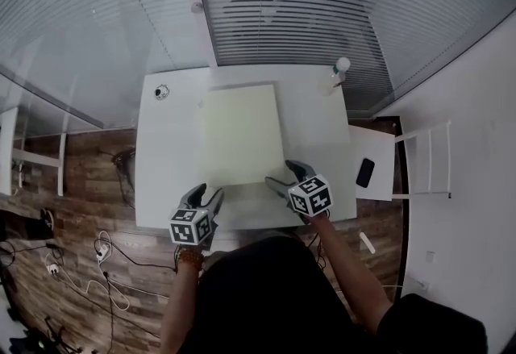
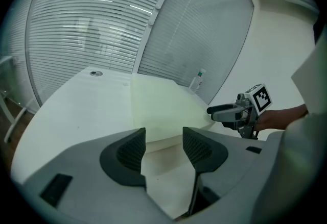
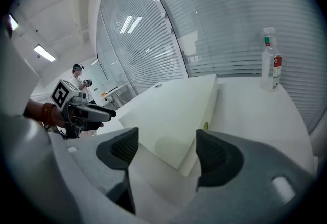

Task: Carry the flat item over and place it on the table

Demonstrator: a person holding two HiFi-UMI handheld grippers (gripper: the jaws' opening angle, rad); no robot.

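Note:
A pale yellowish flat panel (image 1: 240, 133) lies flat on the white table (image 1: 161, 167), its near edge toward me. My left gripper (image 1: 203, 201) hovers just short of the panel's near left corner, jaws apart and empty; the panel (image 2: 163, 108) lies beyond its fingertips. My right gripper (image 1: 284, 180) is at the panel's near right corner, jaws wide apart with nothing between them. In the right gripper view the panel (image 3: 173, 116) lies just ahead of the open right gripper (image 3: 166, 149), and the left gripper (image 3: 84, 113) shows at the left.
A clear plastic bottle (image 1: 340, 70) stands at the table's far right corner. A small round object (image 1: 161, 92) lies at the far left corner. A white side table (image 1: 379, 183) with a black phone (image 1: 365, 172) stands to the right. Cables (image 1: 105, 264) trail on the wooden floor.

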